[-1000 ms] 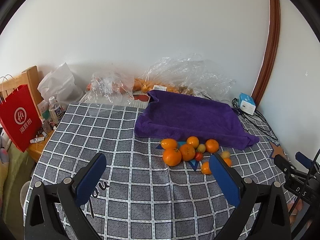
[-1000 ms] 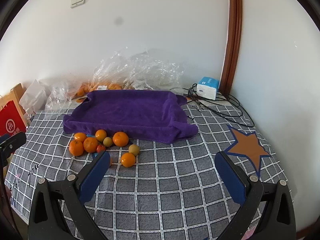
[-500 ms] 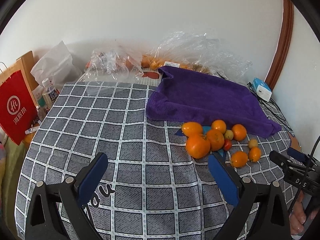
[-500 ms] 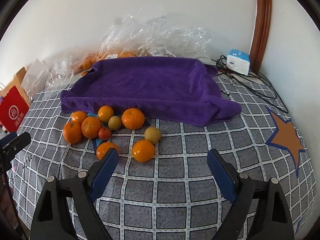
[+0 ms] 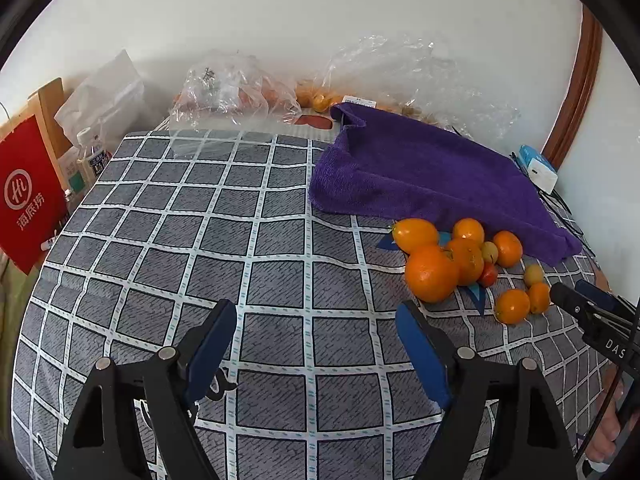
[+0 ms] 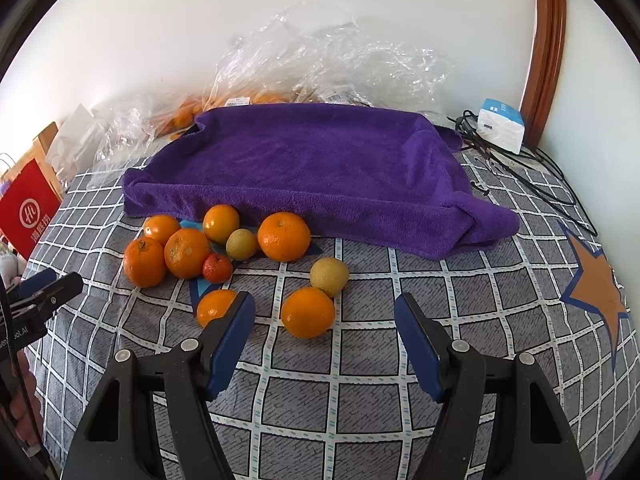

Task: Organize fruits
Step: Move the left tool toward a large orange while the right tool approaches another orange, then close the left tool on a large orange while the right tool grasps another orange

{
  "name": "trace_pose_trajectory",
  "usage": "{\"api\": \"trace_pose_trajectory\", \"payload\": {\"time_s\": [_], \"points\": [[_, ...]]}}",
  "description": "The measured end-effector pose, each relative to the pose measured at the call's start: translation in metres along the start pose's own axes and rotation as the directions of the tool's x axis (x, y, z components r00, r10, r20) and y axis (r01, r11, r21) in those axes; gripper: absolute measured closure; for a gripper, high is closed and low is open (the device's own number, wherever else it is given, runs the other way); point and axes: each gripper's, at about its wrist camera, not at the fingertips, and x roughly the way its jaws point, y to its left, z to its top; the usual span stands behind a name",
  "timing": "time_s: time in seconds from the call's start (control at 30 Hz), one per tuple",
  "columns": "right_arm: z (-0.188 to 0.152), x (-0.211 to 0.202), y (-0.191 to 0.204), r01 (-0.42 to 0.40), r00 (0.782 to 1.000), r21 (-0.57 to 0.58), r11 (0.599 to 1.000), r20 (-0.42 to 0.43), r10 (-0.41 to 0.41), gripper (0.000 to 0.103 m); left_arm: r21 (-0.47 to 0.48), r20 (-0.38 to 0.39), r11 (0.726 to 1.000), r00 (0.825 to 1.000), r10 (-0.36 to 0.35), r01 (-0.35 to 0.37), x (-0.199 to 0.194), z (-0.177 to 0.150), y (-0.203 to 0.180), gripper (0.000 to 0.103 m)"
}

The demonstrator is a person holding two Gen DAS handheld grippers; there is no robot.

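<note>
The fruits (image 6: 224, 252) lie together on the tabletop (image 6: 360, 400), just before the towel (image 6: 312, 168). Behind the towel are plastic bags (image 6: 328, 64); a small box (image 6: 502, 124) stands at its right.

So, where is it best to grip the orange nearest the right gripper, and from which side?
Grip the orange across its round middle, coming from above and the near side. Its left and right flanks look free; only the yellowish fruit touches it behind. The right gripper is open, nothing between its jaws.
</note>
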Motion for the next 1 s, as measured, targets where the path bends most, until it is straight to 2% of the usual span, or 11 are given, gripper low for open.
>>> {"api": "trace_pose_trajectory", "payload": {"time_s": [0.1,0.27,0.43,0.57,0.7,0.77,0.9,1.0], "points": [[0.001,0.002,-0.003,0.001,1.000,0.027,1.000,0.007,-0.001,0.033,0.015,0.009,1.000,1.000,0.019,-0.019,-0.001,0.002,0.001,0.027],[0.002,0.004,-0.005,-0.004,0.999,0.050,0.999,0.033,0.002,0.034,0.018,0.030,1.000,1.000,0.003,-0.003,-0.003,0.002,0.003,0.030],[0.001,0.013,0.001,-0.032,0.999,0.019,0.999,-0.001,0.032,0.044,-0.016,0.013,0.999,0.999,-0.048,0.048,-0.002,0.000,0.004,0.030],[-0.003,0.028,0.002,-0.042,0.998,0.027,0.999,-0.053,0.044,0.057,-0.013,0.005,0.999,0.999,-0.044,0.044,0.000,0.004,0.000,0.030],[-0.006,0.038,-0.002,-0.052,0.997,0.052,0.997,-0.057,0.055,0.062,-0.021,0.009,0.996,0.996,-0.088,0.088,0.001,0.006,-0.006,0.030],[-0.007,0.038,0.000,-0.050,0.997,0.035,0.998,-0.054,0.052,0.069,-0.022,0.011,0.994,0.994,-0.107,0.107,0.003,0.007,-0.012,0.030],[-0.013,0.032,-0.002,-0.029,0.999,-0.007,1.000,-0.028,0.029,0.069,-0.006,-0.015,0.986,0.986,-0.167,0.167,0.012,0.010,-0.030,0.030],[-0.018,0.027,-0.008,0.000,1.000,-0.027,1.000,-0.021,-0.001,0.069,0.022,-0.029,0.986,0.986,-0.166,0.166,0.021,0.012,-0.044,0.030]]}}
